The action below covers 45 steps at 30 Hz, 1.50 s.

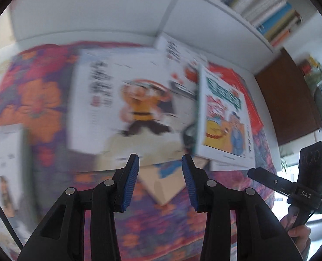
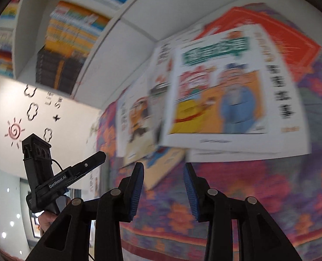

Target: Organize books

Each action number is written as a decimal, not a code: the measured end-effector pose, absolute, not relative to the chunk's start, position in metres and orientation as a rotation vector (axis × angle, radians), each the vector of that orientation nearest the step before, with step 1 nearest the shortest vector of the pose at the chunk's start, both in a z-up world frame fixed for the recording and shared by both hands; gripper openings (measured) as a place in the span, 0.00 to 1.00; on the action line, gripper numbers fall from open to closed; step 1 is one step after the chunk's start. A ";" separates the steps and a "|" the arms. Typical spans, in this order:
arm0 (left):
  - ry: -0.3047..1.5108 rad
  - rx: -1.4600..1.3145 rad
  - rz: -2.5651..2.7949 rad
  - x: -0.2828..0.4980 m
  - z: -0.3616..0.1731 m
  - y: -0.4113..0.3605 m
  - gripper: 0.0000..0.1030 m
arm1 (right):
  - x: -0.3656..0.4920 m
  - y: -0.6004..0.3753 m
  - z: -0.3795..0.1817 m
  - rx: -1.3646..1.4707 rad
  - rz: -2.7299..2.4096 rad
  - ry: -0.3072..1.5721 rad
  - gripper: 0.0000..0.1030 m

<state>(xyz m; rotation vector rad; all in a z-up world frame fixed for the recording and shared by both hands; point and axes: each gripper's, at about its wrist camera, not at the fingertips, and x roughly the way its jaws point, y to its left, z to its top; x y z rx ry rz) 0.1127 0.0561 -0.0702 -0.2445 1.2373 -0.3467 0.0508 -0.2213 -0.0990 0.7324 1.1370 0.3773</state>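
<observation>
You're at the approach step: both tongs, left (image 1: 160, 181) & right (image 2: 163, 187), wide, holding nothing. Books (image 1: 126, 100) lie scattered on the floral bench (image 1: 39, 100), prob. overlapping (blurry). Next: pick one edge, close.

White shelving (image 1: 108, 19), brown cabinet (image 1: 289, 100), decorated wall (image 2: 19, 117)

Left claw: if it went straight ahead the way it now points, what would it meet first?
Probably the tan book lying flat on the flowered cloth, right ahead of the open left claw. The picture is blurred and depth is unclear, so the book with the orange figure behind could come first.
</observation>
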 end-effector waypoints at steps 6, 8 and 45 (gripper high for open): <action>1.332 -0.200 -0.400 0.132 -0.095 -0.003 0.37 | 0.059 -0.258 -0.108 0.713 0.352 1.149 0.35; 1.348 -0.195 -0.396 0.139 -0.101 -0.016 0.37 | 0.065 -0.266 -0.113 0.694 0.350 1.158 0.35; 1.371 -0.037 -0.389 0.154 -0.113 -0.066 0.42 | 0.103 -0.288 -0.141 0.628 0.267 1.150 0.42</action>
